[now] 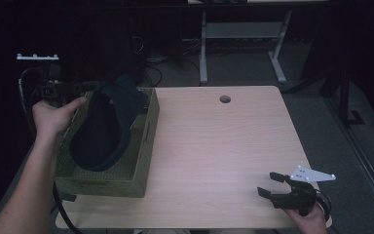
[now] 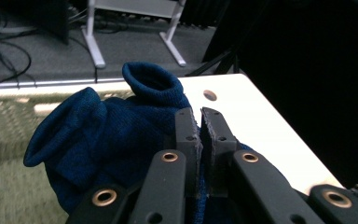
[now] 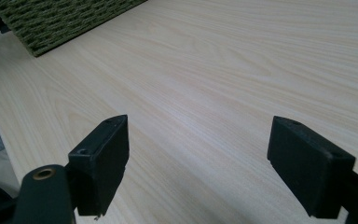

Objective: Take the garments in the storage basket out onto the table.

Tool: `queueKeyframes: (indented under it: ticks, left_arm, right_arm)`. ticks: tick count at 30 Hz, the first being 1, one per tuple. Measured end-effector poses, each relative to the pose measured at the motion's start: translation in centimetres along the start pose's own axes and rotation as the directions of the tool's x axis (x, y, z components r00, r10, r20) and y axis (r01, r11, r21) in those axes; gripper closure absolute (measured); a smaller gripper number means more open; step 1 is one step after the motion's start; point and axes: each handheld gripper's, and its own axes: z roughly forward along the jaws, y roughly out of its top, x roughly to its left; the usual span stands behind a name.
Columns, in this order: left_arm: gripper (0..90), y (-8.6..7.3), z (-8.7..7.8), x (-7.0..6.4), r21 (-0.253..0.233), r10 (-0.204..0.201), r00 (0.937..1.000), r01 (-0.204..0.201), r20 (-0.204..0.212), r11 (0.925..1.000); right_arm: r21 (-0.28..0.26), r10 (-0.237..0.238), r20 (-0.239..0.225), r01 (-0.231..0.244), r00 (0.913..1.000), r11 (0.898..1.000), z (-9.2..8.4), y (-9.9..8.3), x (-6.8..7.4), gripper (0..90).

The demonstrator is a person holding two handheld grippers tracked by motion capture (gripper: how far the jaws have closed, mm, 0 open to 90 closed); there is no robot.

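Dark blue knit garment hangs pinched in the closed left gripper over the woven basket at the desk's left edge. Near its front right corner, the right gripper rests with fingers wide apart, holding nothing.

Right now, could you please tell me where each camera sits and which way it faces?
High view: above the person's side, looking forward and down at the table; both forearms enter from below.
Left gripper view: rides the left gripper, looking along its shut jaws at the blue garment over the woven basket.
Right gripper view: rides the right gripper, open jaws over bare tabletop.
All three views share the basket and the table.
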Motion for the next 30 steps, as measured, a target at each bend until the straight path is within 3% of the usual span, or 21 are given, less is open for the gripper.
queueKeyframes:
  ticks: [8, 15, 23, 24, 28, 30]
  left_arm:
    - [86.4, 1.1, 0.2, -2.8, -0.011, 0.049, 0.998, -0.049, 0.041, 0.9988]
    - [86.4, 1.8, 1.7, -5.6, -0.005, 0.087, 0.9913, -0.087, 0.098, 0.9962]
    - [86.4, 1.9, 4.7, -8.7, 0.011, 0.114, 0.9784, -0.118, 0.172, 0.993]
    - [86.4, 1.7, 5.6, -9.3, 0.016, 0.113, 0.974, -0.119, 0.196, 0.9928]
    - [86.4, 1.4, 6.9, -10.3, 0.024, 0.11, 0.9683, -0.118, 0.224, 0.9927]
    - [86.4, 1.0, 8.3, -11.3, 0.036, 0.11, 0.962, -0.123, 0.25, 0.9917]
  right_arm:
    - [-0.006, -0.002, 0.001, 0.002, 1.0, 1.0, 0.0, 0.1, 0.0, 20.3]
    - [-0.012, -0.002, 0.0, 0.002, 1.0, 1.0, -0.1, 0.1, 0.0, 20.3]
    - [-0.016, -0.002, -0.003, 0.002, 1.0, 1.0, -0.2, 0.2, 0.0, 20.3]
    - [-0.018, -0.002, -0.004, 0.002, 1.0, 1.0, -0.3, 0.2, 0.0, 20.3]
    - [-0.023, -0.002, -0.004, 0.002, 1.0, 1.0, -0.4, 0.2, -0.1, 20.3]
    - [-0.024, -0.008, -0.003, 0.008, 1.0, 1.0, -0.5, 0.2, -0.1, 20.3]
